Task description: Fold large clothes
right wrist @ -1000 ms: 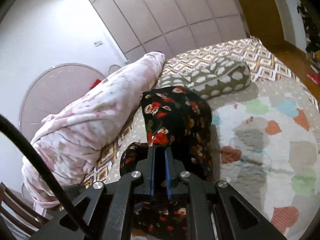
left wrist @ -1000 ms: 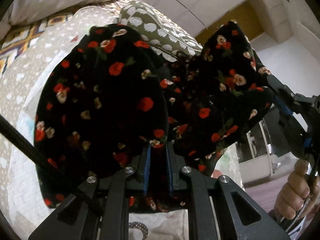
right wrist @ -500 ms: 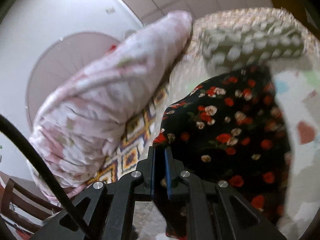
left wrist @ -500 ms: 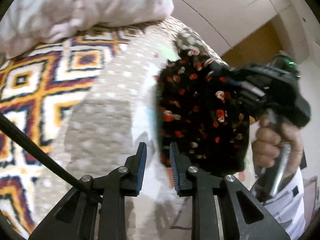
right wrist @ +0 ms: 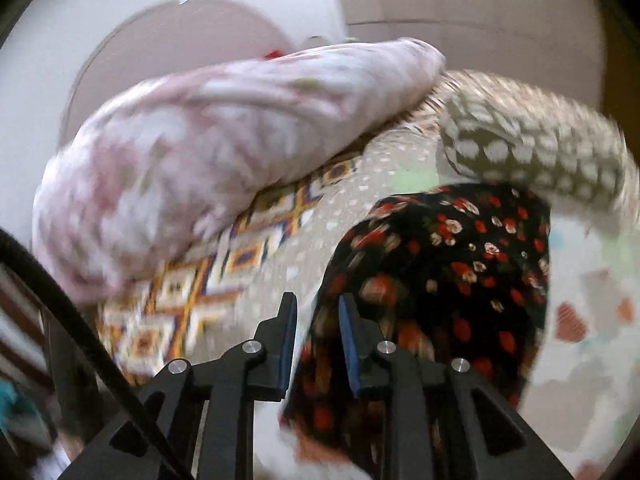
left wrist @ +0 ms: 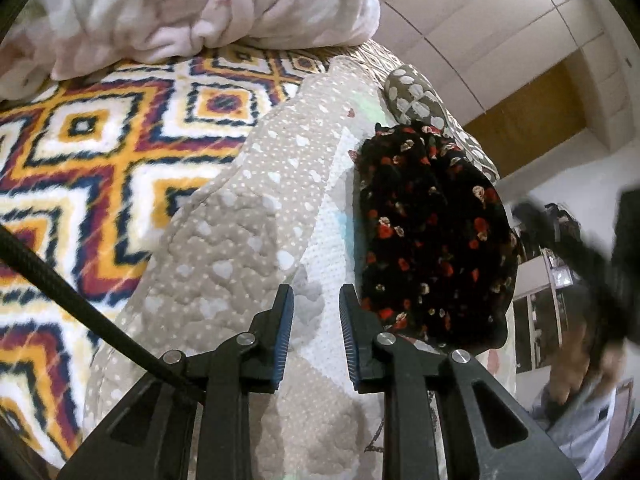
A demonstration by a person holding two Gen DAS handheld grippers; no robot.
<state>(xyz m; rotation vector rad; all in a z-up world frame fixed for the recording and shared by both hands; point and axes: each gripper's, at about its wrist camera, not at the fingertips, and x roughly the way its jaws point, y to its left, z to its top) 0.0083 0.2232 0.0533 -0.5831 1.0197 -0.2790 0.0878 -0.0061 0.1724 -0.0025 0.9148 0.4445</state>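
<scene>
Right jaws opening beside garment [right wrist: 448,276].

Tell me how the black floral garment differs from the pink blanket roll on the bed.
The black floral garment is dark with small red and cream flowers; the pink blanket roll is pale pink with faint white patches. The garment lies low and fairly flat on the beige quilted cover; the blanket roll is bulky and rises well above the bed. The garment sits beside the spotted pillow; the roll lies along the patterned spread. Both are soft fabric resting on the bed.
</scene>
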